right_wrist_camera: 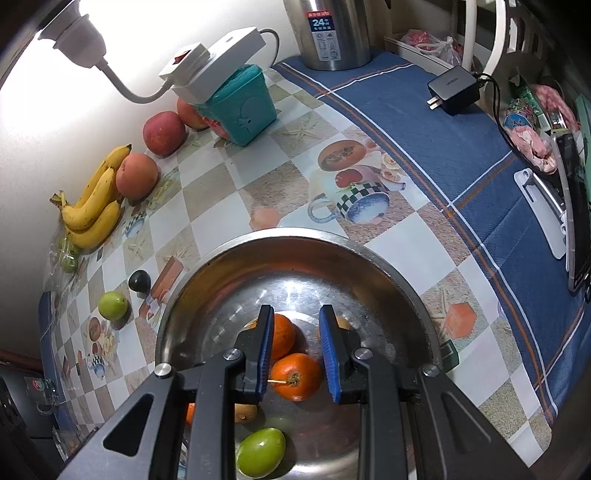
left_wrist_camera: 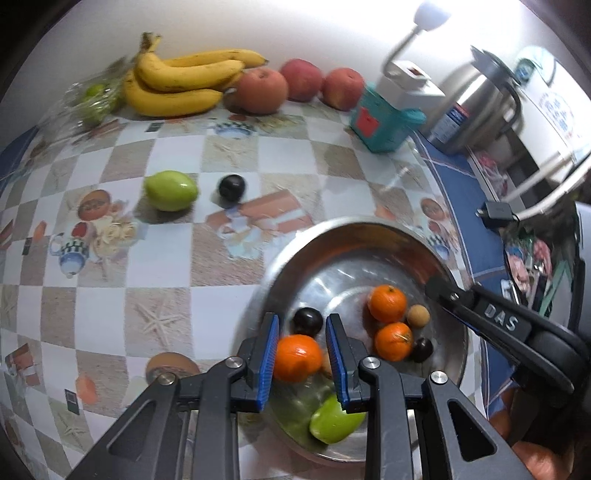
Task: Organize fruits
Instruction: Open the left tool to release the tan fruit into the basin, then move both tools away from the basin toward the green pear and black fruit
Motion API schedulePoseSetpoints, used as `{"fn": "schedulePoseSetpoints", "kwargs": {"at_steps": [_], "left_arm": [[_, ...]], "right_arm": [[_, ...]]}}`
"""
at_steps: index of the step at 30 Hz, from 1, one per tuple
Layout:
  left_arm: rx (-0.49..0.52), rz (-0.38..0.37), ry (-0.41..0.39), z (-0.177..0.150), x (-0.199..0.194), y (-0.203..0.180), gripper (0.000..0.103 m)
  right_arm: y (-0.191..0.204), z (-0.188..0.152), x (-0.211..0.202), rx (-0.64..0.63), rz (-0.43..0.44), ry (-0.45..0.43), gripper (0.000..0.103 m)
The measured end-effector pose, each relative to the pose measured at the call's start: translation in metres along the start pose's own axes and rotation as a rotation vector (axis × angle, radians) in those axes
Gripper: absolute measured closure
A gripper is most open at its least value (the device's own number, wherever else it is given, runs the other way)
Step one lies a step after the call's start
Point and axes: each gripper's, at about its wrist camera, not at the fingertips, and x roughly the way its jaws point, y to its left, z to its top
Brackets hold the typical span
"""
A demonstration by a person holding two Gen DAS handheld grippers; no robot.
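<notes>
A steel bowl (left_wrist_camera: 332, 229) (right_wrist_camera: 229, 254) holds several fruits: oranges (left_wrist_camera: 386, 302) (right_wrist_camera: 295, 376), dark plums (left_wrist_camera: 421, 349), a small tan fruit (left_wrist_camera: 418, 315) and a green fruit (left_wrist_camera: 334, 421) (right_wrist_camera: 260, 456). My left gripper (left_wrist_camera: 303, 319) hangs over the bowl's near left side, shut and empty. The orange (left_wrist_camera: 297, 356) seen between its blue pads lies below in the bowl. My right gripper (right_wrist_camera: 295, 310) (left_wrist_camera: 436, 286) hovers over the bowl's middle, also shut with nothing held. On the cloth to the left lie a green fruit (left_wrist_camera: 170, 190) (right_wrist_camera: 112, 304) and a dark plum (left_wrist_camera: 231, 187) (right_wrist_camera: 139, 281).
By the wall lie bananas (left_wrist_camera: 177, 81) (right_wrist_camera: 92, 206), three reddish apples (left_wrist_camera: 260, 90) (right_wrist_camera: 164, 133) and a bag of green fruit (left_wrist_camera: 92, 99). A brown fruit (left_wrist_camera: 171, 365) sits near the bowl's left. A teal box (left_wrist_camera: 380, 122), steel flask (right_wrist_camera: 332, 33), lamp and charger (right_wrist_camera: 452, 90) stand at the back right.
</notes>
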Motion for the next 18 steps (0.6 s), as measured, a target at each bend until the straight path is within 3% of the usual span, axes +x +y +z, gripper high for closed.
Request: {"fn": "schedulePoseSetpoints", "kwargs": {"at_steps": [11, 18], "left_arm": [[-0.142, 0.035, -0.043, 0.011, -0.012, 0.048, 0.072], [-0.183, 0.041, -0.056, 0.012, -0.016, 0.060, 0.060]], "right_arm": [[0.007, -0.001, 0.000, -0.030, 0.000, 0.003, 0.078], [0.009, -0.001, 0.001, -0.040, -0.003, 0.005, 0.078]]}}
